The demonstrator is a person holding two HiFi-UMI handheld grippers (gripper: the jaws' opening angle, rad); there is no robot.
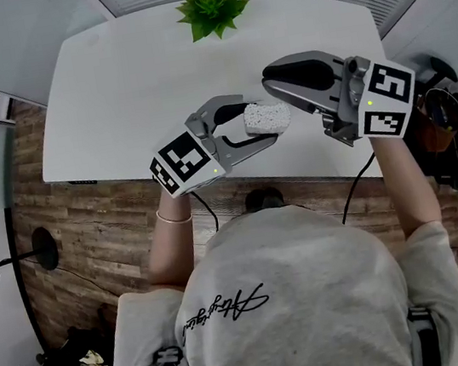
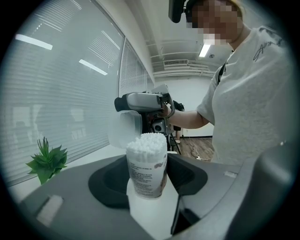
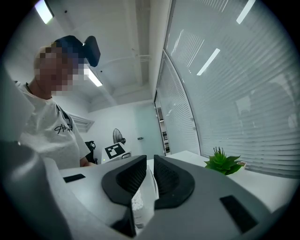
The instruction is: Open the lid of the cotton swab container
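your left gripper (image 1: 253, 120) is clamped on the cotton swab container (image 1: 267, 118), held up over the near edge of the white table (image 1: 127, 82). your right gripper (image 1: 272, 83) has its jaws pinched almost together on the wall of the translucent lid (image 2: 124, 129). the lid already stands clear of the mouth, up and to one side, with the swab tips bare, so by my reading you're at the tail end of the opening step. what's left, i'd judge, is to draw the lid fully away while the left grip keeps the container steady. whether a hinge joins the two i can't tell, so go gently.

the left gripper view shows the open mouth and the lid's whole shape. the right gripper view shows only the pinch itself — a thin edge between the pads. the head view hides the lid under the right gripper.
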